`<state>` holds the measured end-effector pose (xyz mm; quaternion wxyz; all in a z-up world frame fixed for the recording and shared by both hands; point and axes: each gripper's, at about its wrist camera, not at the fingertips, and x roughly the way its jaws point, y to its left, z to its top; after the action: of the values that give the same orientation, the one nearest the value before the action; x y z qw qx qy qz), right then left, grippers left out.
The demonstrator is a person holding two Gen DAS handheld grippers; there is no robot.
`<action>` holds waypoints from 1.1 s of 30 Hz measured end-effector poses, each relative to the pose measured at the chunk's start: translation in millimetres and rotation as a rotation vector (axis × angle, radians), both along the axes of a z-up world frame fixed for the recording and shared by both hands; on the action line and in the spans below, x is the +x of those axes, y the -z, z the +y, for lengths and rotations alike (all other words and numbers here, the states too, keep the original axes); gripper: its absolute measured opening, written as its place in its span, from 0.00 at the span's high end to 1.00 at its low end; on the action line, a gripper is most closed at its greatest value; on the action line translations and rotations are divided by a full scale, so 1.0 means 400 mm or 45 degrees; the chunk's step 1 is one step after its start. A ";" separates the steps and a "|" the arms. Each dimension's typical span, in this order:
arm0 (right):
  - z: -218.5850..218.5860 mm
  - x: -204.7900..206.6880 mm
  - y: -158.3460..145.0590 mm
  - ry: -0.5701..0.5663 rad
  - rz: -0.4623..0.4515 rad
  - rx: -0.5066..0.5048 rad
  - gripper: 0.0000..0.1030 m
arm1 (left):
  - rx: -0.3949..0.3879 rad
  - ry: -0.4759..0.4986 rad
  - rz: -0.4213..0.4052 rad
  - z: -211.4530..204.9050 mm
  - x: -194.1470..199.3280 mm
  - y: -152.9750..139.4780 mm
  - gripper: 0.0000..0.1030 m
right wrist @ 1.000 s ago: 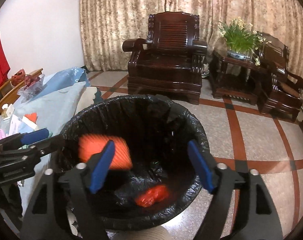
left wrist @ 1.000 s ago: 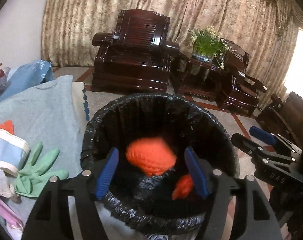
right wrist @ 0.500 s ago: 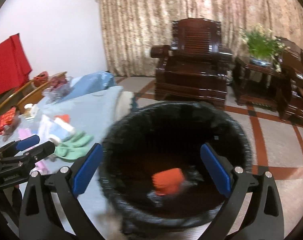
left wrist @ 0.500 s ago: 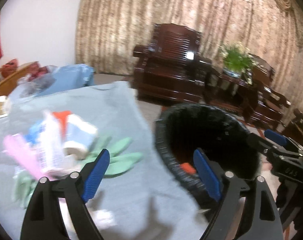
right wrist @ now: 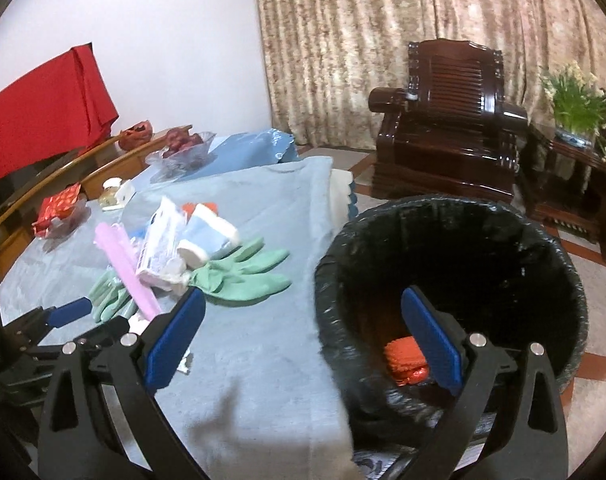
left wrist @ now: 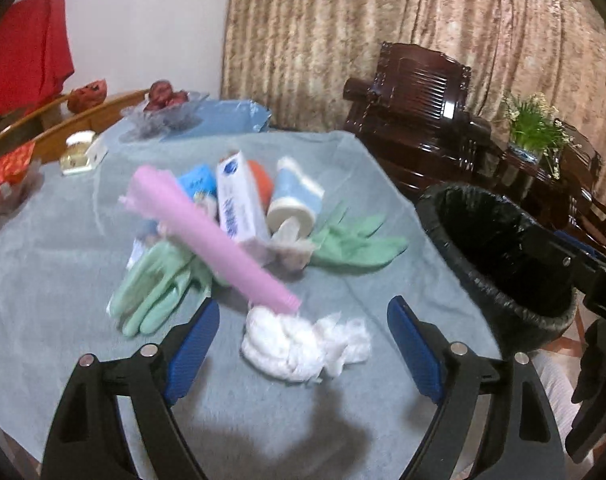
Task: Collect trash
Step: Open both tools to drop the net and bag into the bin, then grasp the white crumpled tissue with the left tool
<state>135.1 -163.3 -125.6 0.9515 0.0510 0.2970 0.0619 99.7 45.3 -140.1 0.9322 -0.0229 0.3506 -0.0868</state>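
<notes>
The left gripper (left wrist: 303, 344) has its fingers released, freshly spread, with nothing between them; the crumpled white tissue (left wrist: 303, 344) lies on the tabletop (left wrist: 63, 280) just beyond their tips, squarely in the gap. Its length runs left-right. The right gripper (right wrist: 303, 340), also released and empty, straddles the bin (right wrist: 443, 216) rim, farther from the tissue, so the left hand is better placed

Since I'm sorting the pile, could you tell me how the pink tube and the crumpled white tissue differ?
The pink tube is long, straight and propped across the pile; the crumpled white tissue is a low, shapeless wad lying directly on the grey cloth. The tissue is nearer the left gripper. Both are still uncollected.
</notes>
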 end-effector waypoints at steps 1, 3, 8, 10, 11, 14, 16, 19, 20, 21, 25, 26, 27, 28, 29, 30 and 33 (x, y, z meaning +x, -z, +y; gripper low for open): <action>0.007 -0.001 0.007 -0.007 0.007 0.002 0.07 | 0.001 -0.003 0.002 0.000 -0.002 0.009 0.18; 0.019 -0.003 0.018 -0.017 0.016 0.002 0.07 | 0.008 -0.011 0.017 0.007 0.002 0.031 0.18; 0.040 0.001 0.036 -0.046 0.041 -0.025 0.07 | -0.030 -0.033 0.082 0.017 0.016 0.081 0.18; 0.046 0.004 0.039 -0.053 0.047 -0.033 0.07 | -0.047 -0.034 0.100 0.014 0.021 0.093 0.18; 0.049 0.005 0.040 -0.056 0.049 -0.036 0.07 | -0.048 -0.034 0.107 0.012 0.023 0.098 0.18; 0.055 0.008 0.044 -0.062 0.055 -0.045 0.07 | -0.049 -0.025 0.124 0.006 0.036 0.114 0.20; 0.057 0.009 0.046 -0.065 0.060 -0.051 0.07 | -0.060 -0.020 0.140 0.002 0.042 0.122 0.24; 0.051 0.011 0.045 -0.066 0.061 -0.060 0.07 | -0.065 -0.012 0.167 -0.006 0.047 0.132 0.40; 0.051 0.011 0.045 -0.066 0.062 -0.057 0.07 | -0.063 -0.009 0.168 -0.007 0.045 0.133 0.48; 0.051 0.011 0.046 -0.066 0.062 -0.053 0.07 | -0.060 -0.006 0.165 -0.007 0.043 0.132 0.51; 0.053 0.010 0.045 -0.071 0.060 -0.052 0.07 | -0.057 0.003 0.152 -0.002 0.030 0.122 0.71; 0.052 0.009 0.044 -0.075 0.057 -0.053 0.07 | -0.056 0.004 0.147 0.000 0.026 0.117 0.73; 0.053 0.009 0.042 -0.079 0.053 -0.054 0.07 | -0.059 0.006 0.142 0.003 0.022 0.112 0.74; 0.055 0.008 0.040 -0.085 0.050 -0.056 0.07 | -0.064 0.004 0.139 0.007 0.017 0.105 0.75; 0.058 0.008 0.038 -0.089 0.046 -0.058 0.07 | -0.068 0.000 0.135 0.012 0.012 0.096 0.75; 0.060 0.009 0.035 -0.095 0.042 -0.059 0.07 | -0.069 -0.002 0.129 0.015 0.007 0.088 0.75; 0.072 0.015 0.026 -0.111 0.029 -0.053 0.07 | -0.068 -0.019 0.097 0.033 -0.010 0.059 0.76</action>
<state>141.0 -134.6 -135.8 0.9453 0.0188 0.3111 0.0966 95.6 58.5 -163.7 0.9179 -0.0537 0.3830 -0.0884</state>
